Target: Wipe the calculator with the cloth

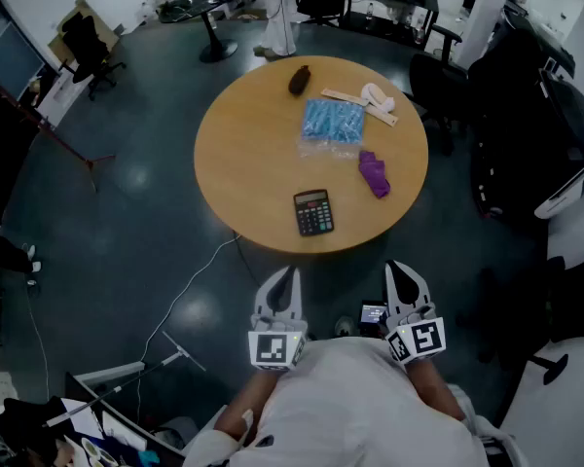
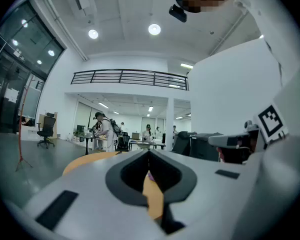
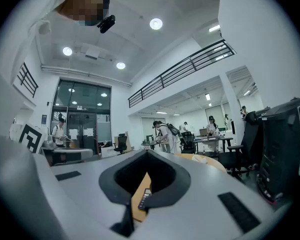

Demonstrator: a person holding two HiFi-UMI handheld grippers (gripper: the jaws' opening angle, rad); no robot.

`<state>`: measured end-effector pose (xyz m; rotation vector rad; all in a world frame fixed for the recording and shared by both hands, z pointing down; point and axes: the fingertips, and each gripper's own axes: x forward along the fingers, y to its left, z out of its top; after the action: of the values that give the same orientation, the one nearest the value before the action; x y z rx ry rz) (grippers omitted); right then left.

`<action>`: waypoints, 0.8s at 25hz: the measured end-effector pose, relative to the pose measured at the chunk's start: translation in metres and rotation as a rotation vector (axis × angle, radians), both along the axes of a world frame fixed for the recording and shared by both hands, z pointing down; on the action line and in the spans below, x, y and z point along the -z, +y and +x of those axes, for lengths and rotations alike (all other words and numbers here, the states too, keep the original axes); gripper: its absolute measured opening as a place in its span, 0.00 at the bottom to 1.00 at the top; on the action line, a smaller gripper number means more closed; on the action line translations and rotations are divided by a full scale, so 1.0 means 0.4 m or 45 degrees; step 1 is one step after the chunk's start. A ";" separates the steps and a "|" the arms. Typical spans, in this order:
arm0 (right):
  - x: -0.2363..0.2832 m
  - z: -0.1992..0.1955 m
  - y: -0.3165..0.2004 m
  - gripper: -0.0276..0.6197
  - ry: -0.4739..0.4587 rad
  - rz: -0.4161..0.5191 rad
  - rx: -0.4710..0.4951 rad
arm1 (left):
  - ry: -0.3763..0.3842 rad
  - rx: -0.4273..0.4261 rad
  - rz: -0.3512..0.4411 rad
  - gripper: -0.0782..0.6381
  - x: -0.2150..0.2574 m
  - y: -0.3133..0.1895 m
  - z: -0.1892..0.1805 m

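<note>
catalogue of the scene, taken from the head view.

- calculator (image 1: 313,212): dark, keys up, flat on the round table (image 1: 243,163), close to the table's near edge. nothing touches it.
- cloth (image 1: 374,173): purple, crumpled in a small heap on the same table, up and to the right of the calculator and apart from it, just below a blue packet (image 1: 333,122).
- left gripper (image 1: 290,274): jaws pressed together with nothing between them. it is held about level in front of the person's body, over the floor and short of the table edge.
- right gripper (image 1: 397,269): the same, jaws together and empty, beside the left one and also short of the table. its own view looks past the closed jaws to the table edge and the calculator.
- other stock on the table: a small dark object (image 1: 299,79) near the far edge, and a pale strip with a pale bundle (image 1: 375,100) at the far right.

progress, as judged: no part of the task is done. the cloth is not picked up and the calculator is unwiped.

remaining, as judged: bring a gripper over the table, open it, take the cloth, carry it to the calculator and rub it across the keys and display, with the other gripper perhaps steadying the calculator.
</note>
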<state>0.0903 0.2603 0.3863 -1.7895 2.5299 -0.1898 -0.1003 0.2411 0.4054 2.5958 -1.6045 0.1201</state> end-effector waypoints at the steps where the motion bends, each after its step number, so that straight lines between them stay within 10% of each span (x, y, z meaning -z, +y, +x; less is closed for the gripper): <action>1: 0.000 -0.001 0.001 0.07 -0.001 0.002 0.000 | 0.014 -0.007 0.012 0.12 0.000 0.001 0.002; 20: -0.014 0.054 0.011 0.07 -0.084 -0.011 0.042 | 0.004 0.001 -0.022 0.12 -0.041 0.014 0.050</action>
<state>0.1118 0.2647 0.3919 -1.7152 2.5183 -0.2572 -0.0803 0.2467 0.4218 2.5811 -1.5965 0.1293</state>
